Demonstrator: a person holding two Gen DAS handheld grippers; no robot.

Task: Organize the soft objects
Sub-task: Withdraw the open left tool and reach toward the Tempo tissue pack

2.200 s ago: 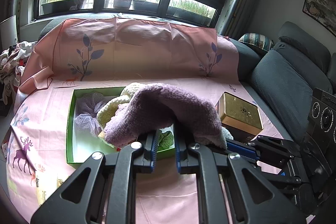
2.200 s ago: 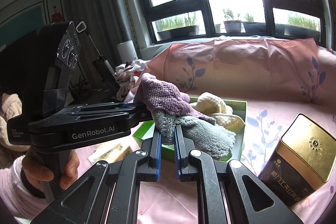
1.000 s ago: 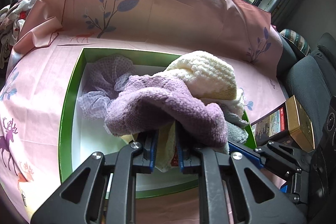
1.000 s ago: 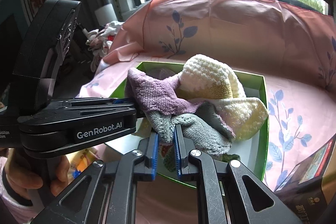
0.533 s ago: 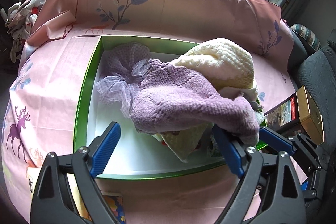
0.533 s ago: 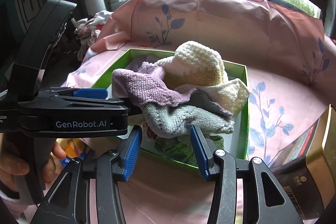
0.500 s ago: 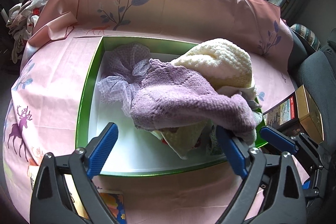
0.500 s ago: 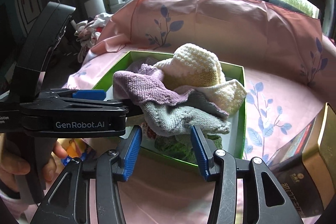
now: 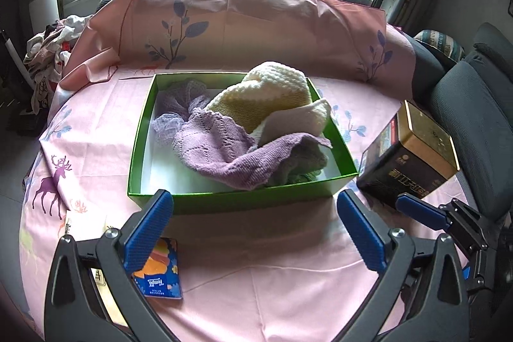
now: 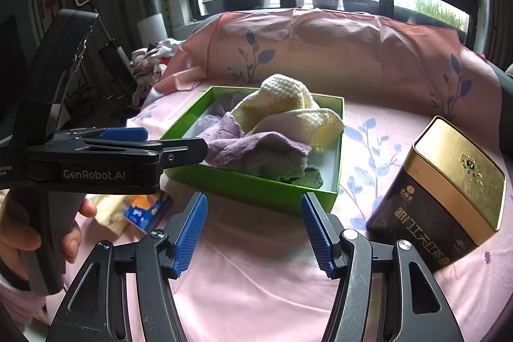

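A green box [image 9: 237,201] [image 10: 256,185] stands on the pink table cloth. Inside it lie a purple knitted cloth [image 9: 224,149] [image 10: 243,146], a cream and yellow knitted hat [image 9: 272,95] [image 10: 282,98], a lilac mesh puff [image 9: 182,98] and a grey-green knit piece [image 9: 304,159] [image 10: 272,165]. My left gripper [image 9: 253,196] hangs just before the box's front wall, its jaws opening wide with nothing between them. My right gripper [image 10: 253,196] is near the box's front right corner, jaws opening and empty. One of its fingers [image 9: 420,213] shows in the left wrist view.
A dark tin with a gold lid [image 9: 410,156] [image 10: 449,191] stands right of the box. A tissue packet [image 9: 160,271] [image 10: 144,207] lies at the front left. A grey seat [image 9: 474,117] is on the right, a clothes pile [image 9: 48,53] far left. A hand [image 10: 19,239] holds the left gripper.
Both grippers let go of the purple cloth, which now lies in the box. Their jaws spread wide and both pulled back toward the table's near side.
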